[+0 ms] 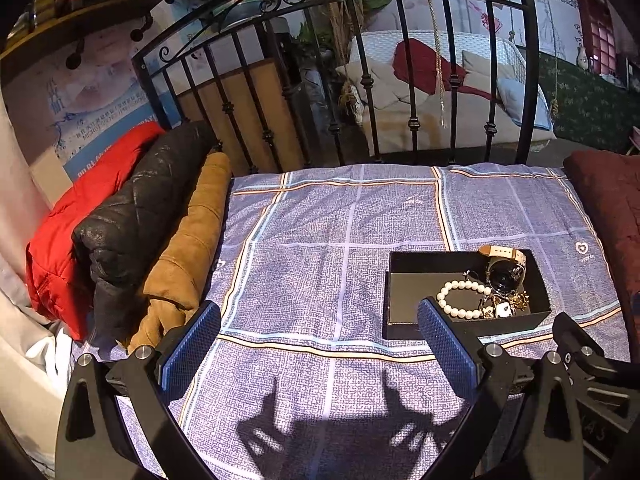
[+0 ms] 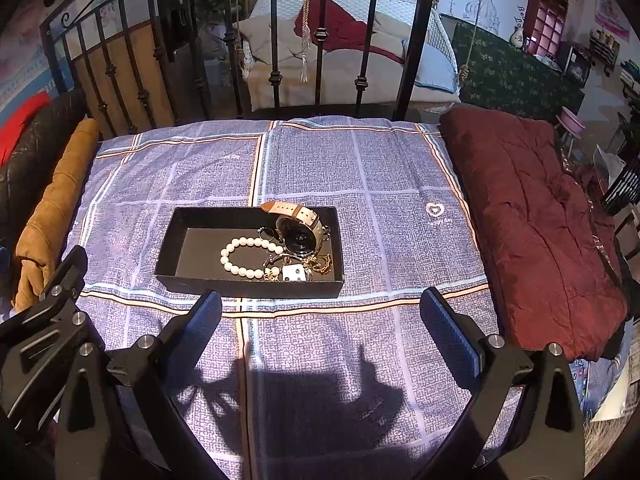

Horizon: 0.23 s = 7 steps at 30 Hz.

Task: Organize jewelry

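A shallow black box [image 2: 188,236] [image 1: 416,276] lies on the blue checked bedspread. Inside it, toward its right half, rest a white bead bracelet [image 2: 244,258] [image 1: 462,298], a watch [image 2: 298,230] [image 1: 505,270] with a pale strap, and a small heap of gold jewelry [image 2: 316,266] [image 1: 508,306]. My right gripper [image 2: 320,312] hovers open just in front of the box, nothing between its blue pads. My left gripper [image 1: 318,328] is open and empty too, lower left of the box; its right finger overlaps the box's near corner. The right gripper's body [image 1: 580,352] shows at the edge of the left wrist view.
Folded tan [image 1: 188,248], black [image 1: 140,216] and red [image 1: 80,220] jackets line the bed's left side. A dark red quilted coat [image 2: 532,220] lies on the right. A black iron bed rail [image 2: 320,40] stands behind. The bedspread [image 2: 200,168] stretches between the box and the rail.
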{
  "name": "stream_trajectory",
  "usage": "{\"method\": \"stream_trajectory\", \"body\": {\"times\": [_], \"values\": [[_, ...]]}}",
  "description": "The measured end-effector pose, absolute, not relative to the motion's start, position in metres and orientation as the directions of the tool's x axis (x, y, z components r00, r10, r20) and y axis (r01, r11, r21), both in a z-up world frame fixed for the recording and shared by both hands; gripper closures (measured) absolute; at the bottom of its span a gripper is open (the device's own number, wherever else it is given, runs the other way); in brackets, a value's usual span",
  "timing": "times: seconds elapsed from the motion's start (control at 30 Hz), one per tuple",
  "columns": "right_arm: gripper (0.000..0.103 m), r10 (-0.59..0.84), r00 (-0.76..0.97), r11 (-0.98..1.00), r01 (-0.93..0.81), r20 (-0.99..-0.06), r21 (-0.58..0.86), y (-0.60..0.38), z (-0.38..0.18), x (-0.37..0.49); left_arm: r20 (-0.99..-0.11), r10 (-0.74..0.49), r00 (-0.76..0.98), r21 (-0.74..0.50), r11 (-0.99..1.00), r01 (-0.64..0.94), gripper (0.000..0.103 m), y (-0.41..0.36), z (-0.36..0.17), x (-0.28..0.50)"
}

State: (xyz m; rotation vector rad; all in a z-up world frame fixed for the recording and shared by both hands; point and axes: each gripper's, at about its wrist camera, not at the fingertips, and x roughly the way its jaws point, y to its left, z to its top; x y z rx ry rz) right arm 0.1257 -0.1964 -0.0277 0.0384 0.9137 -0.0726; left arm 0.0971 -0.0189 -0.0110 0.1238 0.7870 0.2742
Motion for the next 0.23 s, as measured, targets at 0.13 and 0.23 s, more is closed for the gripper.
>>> {"method": "stream_trajectory", "body": {"times": [0.13,0.23], "values": [[0.005,-0.042,0.61,0.997,0.077,-0.791,0.006,-0.1951,-0.0269,0.1256,-0.703,0.271,0.657,0.179,0.962,-0.206,0.006,-0.0148,-0.0125,0.0985],[0.005,-0.042,0.61,0.997,0.076,-0.791,0.005,-0.1942,-0.0267,0.1258,-0.7,0.282,0.657,0.191,0.959,-0.208,0.006,-0.0159,-0.0116,0.0983]]}}
